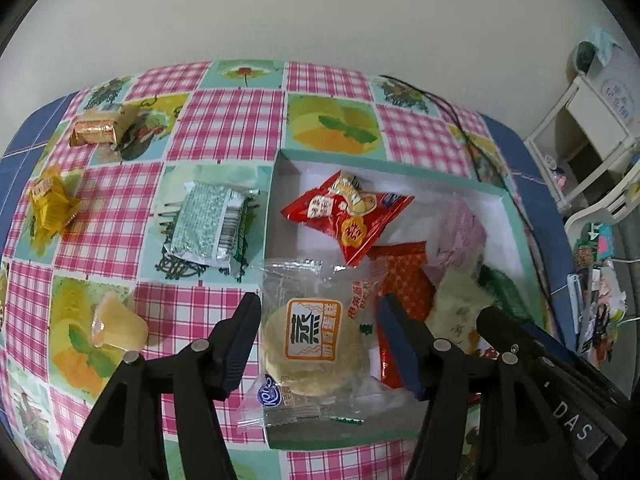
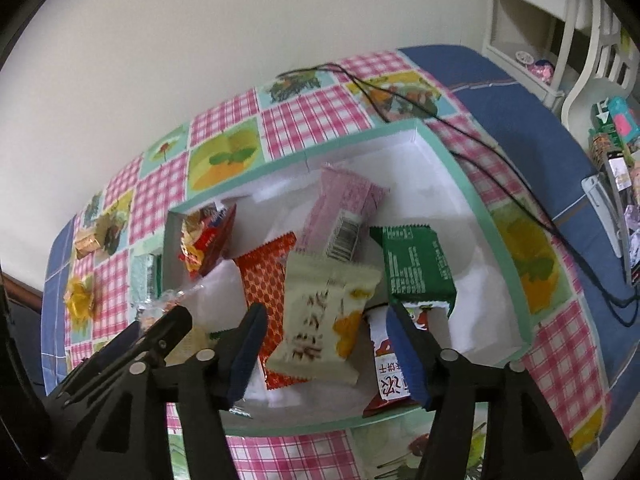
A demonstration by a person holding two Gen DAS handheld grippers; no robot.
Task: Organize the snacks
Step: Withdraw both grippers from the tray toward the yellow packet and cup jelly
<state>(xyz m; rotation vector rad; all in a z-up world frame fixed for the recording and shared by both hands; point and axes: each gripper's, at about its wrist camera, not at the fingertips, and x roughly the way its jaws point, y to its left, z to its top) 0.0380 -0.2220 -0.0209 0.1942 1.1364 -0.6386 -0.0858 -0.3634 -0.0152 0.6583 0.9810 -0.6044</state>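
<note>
A shallow white box with a teal rim (image 1: 400,166) (image 2: 452,152) holds several snack packets. My left gripper (image 1: 320,340) is open over the box's near left corner, its fingers either side of a clear-wrapped round cake (image 1: 310,344) that lies across the rim. My right gripper (image 2: 326,356) is open above a cream packet (image 2: 324,324) inside the box. Red (image 1: 344,216), pink (image 2: 344,212) and green (image 2: 416,268) packets also lie in the box. On the cloth outside lie a silver-green packet (image 1: 208,228), a jelly cup (image 1: 118,328), a yellow candy (image 1: 50,206) and a gold packet (image 1: 96,130).
The table wears a pink checked cloth with fruit squares (image 1: 224,120). A black cable (image 2: 480,160) runs along the box's right side. White furniture (image 1: 592,120) and clutter stand off the table's right edge. A plain wall is behind.
</note>
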